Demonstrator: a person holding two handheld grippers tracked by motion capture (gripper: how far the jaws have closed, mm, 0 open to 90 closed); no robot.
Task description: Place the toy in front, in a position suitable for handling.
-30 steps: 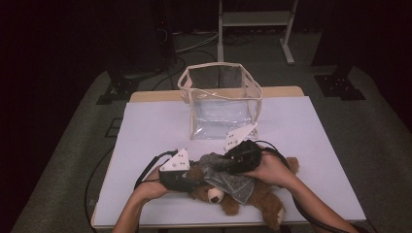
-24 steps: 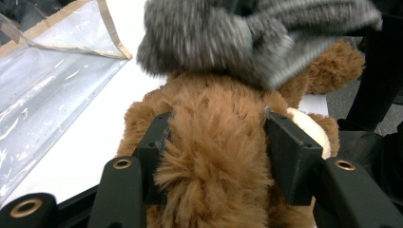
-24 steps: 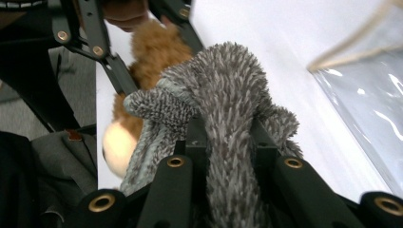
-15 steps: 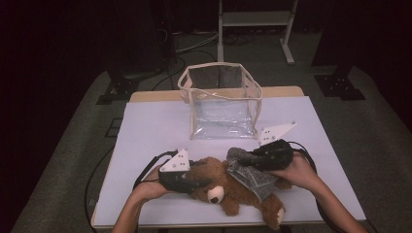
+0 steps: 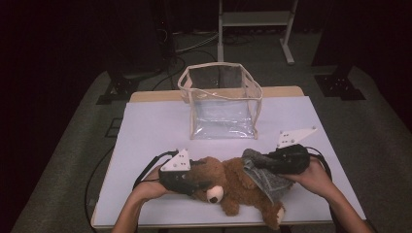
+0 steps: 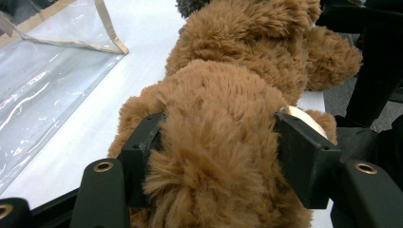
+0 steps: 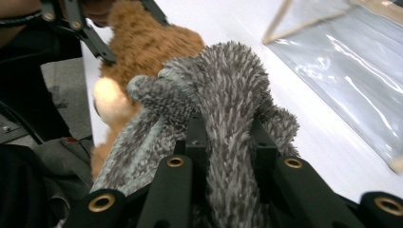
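A brown teddy bear [image 5: 228,182] lies on its side near the front of the white table [image 5: 155,126]. My left gripper [image 5: 199,184] holds its head; in the left gripper view the jaws [image 6: 221,147] have just been opening, but the pads still press into the head's fur [image 6: 228,95]. A grey fuzzy garment [image 5: 265,177] lies bunched over the bear's lower body. My right gripper [image 5: 260,165] is shut on a fold of it, and that fold of grey fabric [image 7: 228,95] is pinched between the jaws [image 7: 228,137] in the right gripper view. Beyond the fold lies the bear [image 7: 142,42].
A clear plastic bag [image 5: 221,104] with a beige rim stands open at the back middle of the table. Its wall lies close by in the left gripper view [image 6: 47,71] and in the right gripper view [image 7: 342,71]. Cables trail off both front corners. Bare white table lies left and right of the bag.
My right gripper has moved right with the grey garment, drawing it from the bear's chest towards its legs. The left hand has stayed on the head, its jaws spreading.
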